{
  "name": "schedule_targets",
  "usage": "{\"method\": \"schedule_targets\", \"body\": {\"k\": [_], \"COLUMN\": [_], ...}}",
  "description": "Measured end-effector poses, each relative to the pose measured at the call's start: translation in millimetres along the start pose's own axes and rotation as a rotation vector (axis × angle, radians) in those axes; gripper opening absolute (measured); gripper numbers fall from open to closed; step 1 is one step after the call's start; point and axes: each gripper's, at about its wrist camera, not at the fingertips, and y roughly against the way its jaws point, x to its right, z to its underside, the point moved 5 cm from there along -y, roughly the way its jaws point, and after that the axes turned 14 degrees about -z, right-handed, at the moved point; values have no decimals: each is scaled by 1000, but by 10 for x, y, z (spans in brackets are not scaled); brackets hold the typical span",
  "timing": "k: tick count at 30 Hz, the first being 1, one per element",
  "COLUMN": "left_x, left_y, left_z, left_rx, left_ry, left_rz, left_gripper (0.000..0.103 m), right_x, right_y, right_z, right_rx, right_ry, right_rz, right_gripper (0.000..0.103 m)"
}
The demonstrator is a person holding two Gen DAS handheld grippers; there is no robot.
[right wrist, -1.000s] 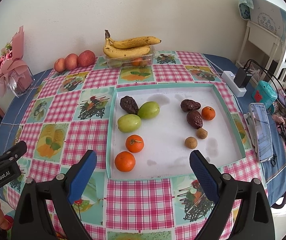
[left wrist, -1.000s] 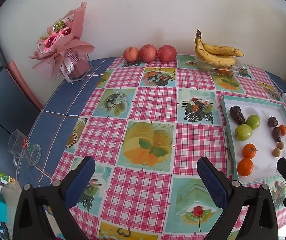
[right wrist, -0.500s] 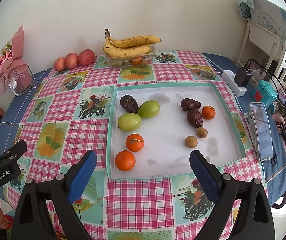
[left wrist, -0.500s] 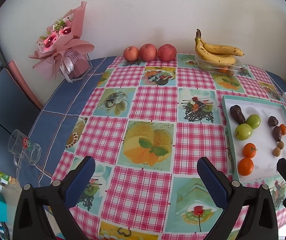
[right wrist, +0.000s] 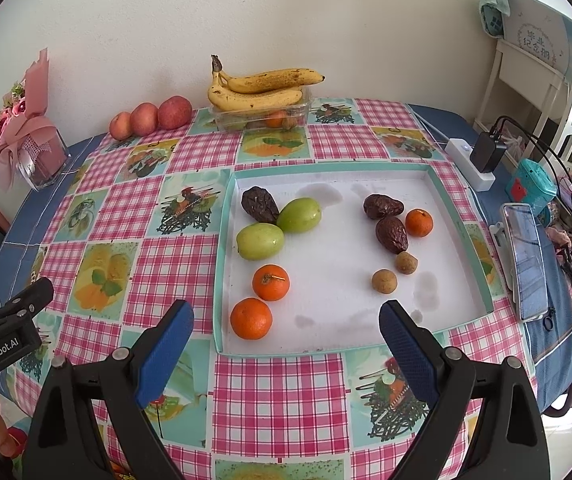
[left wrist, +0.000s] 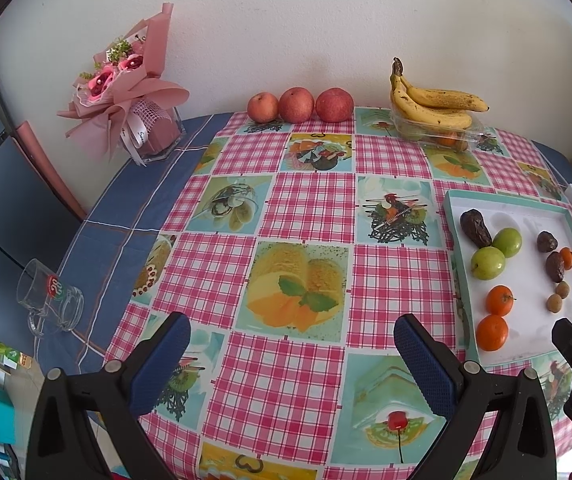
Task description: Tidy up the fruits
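A white tray with a teal rim (right wrist: pixel 222 248) (left wrist: pixel 455 272) lies on the checked tablecloth. On its left side sit two green fruits (right wrist: pixel 260 241) (left wrist: pixel 487 263), a dark wrinkled fruit (right wrist: pixel 259 204) and two oranges (right wrist: pixel 251 318) (left wrist: pixel 492 332). Its right side has two dark dates (right wrist: pixel 391 234), a small orange (right wrist: pixel 418 223) and two brown longans (right wrist: pixel 384 281). My right gripper (right wrist: pixel 286 338) hangs open just before the tray's near edge, empty. My left gripper (left wrist: pixel 291 354) stands open over bare cloth, left of the tray.
Three red apples (left wrist: pixel 295 104) and bananas on a clear fruit box (left wrist: pixel 433 110) line the back wall. A pink bouquet (left wrist: pixel 126 88) and a glass mug (left wrist: pixel 48 294) stand at the left. A phone (right wrist: pixel 525 264), a power strip (right wrist: pixel 469 164) and cables crowd the right edge.
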Motion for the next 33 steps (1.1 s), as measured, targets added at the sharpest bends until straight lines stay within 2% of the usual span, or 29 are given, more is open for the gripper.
{"method": "schedule_targets", "body": {"k": [14, 23, 33], "left_x": [30, 69, 79], "left_y": [-14, -113, -140], "left_z": [19, 61, 78], "left_rx": [-4, -42, -48], "left_ry": [-23, -41, -48], "left_rz": [5, 14, 12], "left_gripper": [103, 103, 103], "right_x": [61, 127, 127], "right_y": [-34, -101, -111], "right_z": [22, 49, 45], "right_rx": [-13, -34, -38], "right_ry": [-23, -44, -48], "right_rz": [3, 9, 2], "right_gripper": [94, 94, 94]}}
